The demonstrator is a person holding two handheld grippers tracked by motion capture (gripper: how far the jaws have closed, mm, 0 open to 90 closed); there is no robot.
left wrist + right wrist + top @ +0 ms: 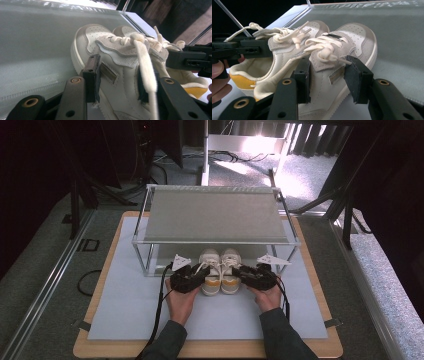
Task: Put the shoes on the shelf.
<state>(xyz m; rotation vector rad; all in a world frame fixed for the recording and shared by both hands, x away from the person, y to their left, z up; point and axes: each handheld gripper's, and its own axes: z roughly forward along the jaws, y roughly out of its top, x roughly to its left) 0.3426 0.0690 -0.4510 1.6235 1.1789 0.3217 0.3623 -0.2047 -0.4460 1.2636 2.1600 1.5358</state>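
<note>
While each claw is clamped across one sneaker's midfoot, left claw (196, 274) on left sneaker (210, 270), right claw (246, 272) on right sneaker (230, 269), pair sits at rack (215, 240) mouth on the table (125, 305). Judged step: shelving; next, push far evenly. Claw views show pads (91, 77) pressing; high view shows rack.

Two cream leather low-top sneakers, paired at the rack's front edge

The left cream sneaker (210, 270) and right cream sneaker (231, 270) sit upright, side by side and touching, toes pointing under the low metal-framed shelf rack (215, 215), heels toward the person. Grey suede trims toes and eyelets, yellow patches mark the heels, cream laces lie loose and untidy.
</note>
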